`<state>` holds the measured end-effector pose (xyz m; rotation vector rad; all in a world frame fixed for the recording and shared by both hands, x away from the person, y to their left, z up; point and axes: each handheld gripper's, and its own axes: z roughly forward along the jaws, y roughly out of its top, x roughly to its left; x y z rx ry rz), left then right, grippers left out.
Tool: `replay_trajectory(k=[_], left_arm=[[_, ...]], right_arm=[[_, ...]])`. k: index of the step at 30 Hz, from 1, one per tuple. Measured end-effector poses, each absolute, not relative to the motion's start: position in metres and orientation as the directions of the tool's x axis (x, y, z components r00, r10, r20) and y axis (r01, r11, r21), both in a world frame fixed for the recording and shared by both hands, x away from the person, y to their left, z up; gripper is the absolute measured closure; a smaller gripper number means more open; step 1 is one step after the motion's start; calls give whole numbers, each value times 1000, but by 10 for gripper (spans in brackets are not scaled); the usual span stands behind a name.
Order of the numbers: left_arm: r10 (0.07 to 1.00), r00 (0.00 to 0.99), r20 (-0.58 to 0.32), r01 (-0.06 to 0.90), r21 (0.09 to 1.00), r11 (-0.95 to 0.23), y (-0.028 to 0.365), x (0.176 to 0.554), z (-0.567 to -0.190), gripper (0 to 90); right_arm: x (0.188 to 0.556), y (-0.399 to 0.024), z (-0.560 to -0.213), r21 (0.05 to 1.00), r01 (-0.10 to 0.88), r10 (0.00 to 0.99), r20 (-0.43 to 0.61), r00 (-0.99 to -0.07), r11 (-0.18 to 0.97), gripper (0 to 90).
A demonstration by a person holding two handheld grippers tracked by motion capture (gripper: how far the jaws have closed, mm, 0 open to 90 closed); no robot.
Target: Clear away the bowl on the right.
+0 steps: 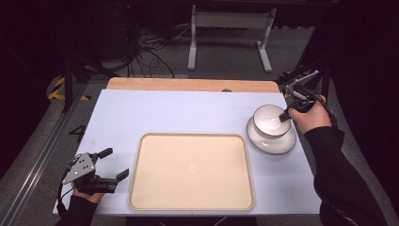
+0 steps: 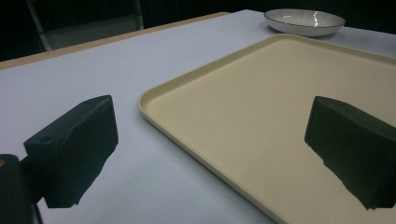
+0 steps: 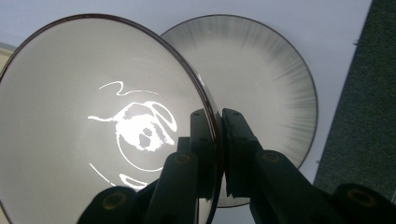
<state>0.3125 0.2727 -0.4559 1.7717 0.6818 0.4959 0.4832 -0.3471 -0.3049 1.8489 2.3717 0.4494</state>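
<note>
The right gripper [image 3: 215, 135] pinches the bowl [image 3: 93, 126] by its thin far-right rim (glazed, likely slippery and breakable) above the plate [image 3: 266, 93]; the left gripper [image 1: 113, 163] sits spread

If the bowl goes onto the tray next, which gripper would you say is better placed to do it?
Right. The right gripper is already clamped on the bowl rim above the plate; the left gripper is open beside the tray.

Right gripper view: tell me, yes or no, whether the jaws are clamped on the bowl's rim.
Yes, the right gripper has one jaw inside and one outside the bowl, pinching its rim above the plate.
</note>
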Motion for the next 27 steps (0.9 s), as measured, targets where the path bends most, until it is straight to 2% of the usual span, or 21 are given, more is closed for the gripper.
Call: replay_trajectory(k=[13,27], left_arm=[[666,746,-6,199,956,-215,273,312,-456,35],[664,747,-7,199,956,-214,272,312,-456,36]], right_arm=[[474,-296,-297,286,894,916,105,-386,344,842],[457,-247,-291,303,868,889,112,-444,395,842]])
